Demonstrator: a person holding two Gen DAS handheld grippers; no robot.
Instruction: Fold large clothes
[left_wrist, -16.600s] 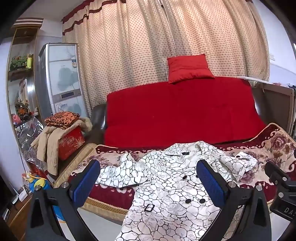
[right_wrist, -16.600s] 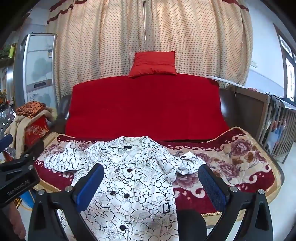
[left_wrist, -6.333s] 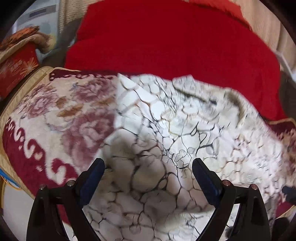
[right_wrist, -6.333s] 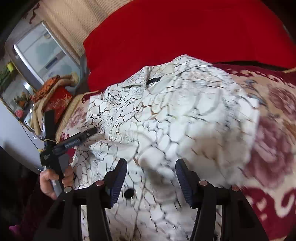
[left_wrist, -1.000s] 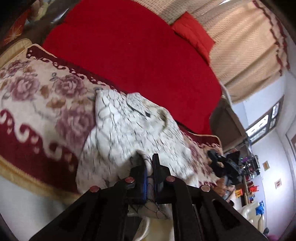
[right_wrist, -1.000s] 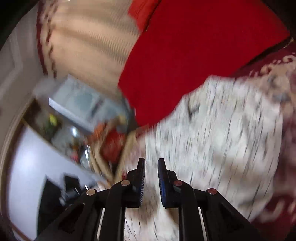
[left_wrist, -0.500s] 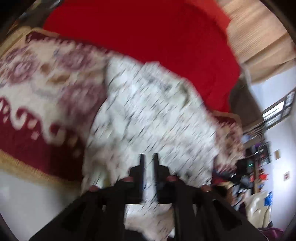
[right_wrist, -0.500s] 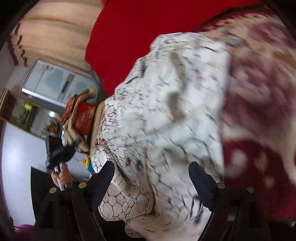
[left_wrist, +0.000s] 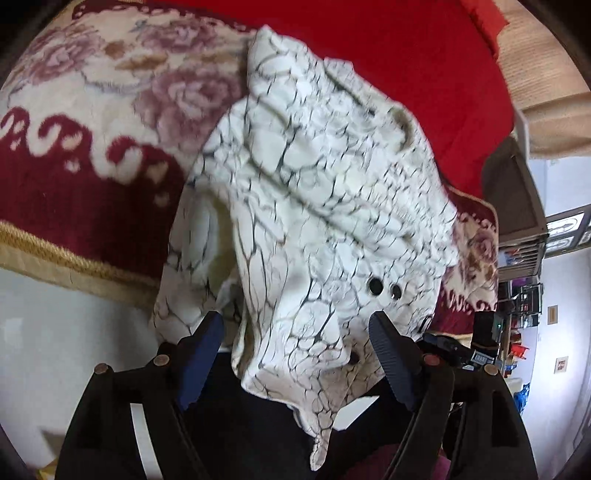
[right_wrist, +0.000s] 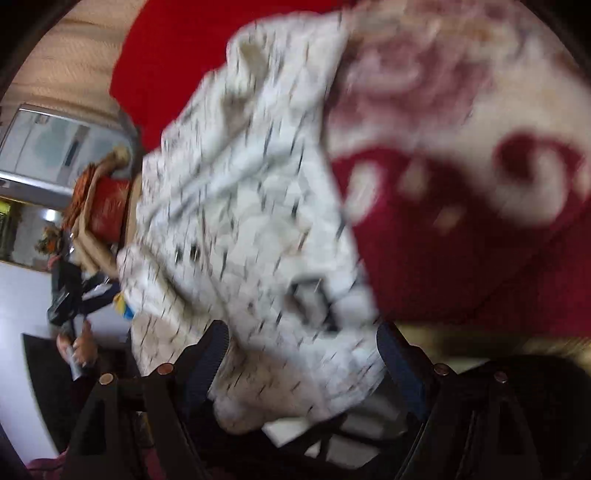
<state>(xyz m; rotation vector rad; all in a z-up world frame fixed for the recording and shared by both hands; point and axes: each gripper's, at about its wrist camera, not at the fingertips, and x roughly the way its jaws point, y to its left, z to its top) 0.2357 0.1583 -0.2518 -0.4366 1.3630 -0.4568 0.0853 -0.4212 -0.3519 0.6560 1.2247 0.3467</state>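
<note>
A white coat with a black crackle print (left_wrist: 317, 206) lies folded lengthwise on the floral sofa cover (left_wrist: 92, 110), its lower part hanging over the front edge. Two black buttons (left_wrist: 384, 288) show near the hem. My left gripper (left_wrist: 295, 343) is open, and the loose hem hangs between its blue pads without being held. The right wrist view is blurred. There the coat (right_wrist: 240, 206) fills the middle, and my right gripper (right_wrist: 303, 354) is open with the hem lying between its fingers.
A red sofa back (left_wrist: 388, 55) rises behind the coat. A dark side panel (left_wrist: 513, 192) stands at the sofa's right end. A red box with piled clothes (right_wrist: 107, 206) and a cabinet (right_wrist: 55, 144) stand at the left. The other hand-held gripper (right_wrist: 70, 295) shows at lower left.
Both grippers have opened and let go of the coat's hem. Half a second ago the left was shut on it; the right opened a little before that. Both cameras have swung.
</note>
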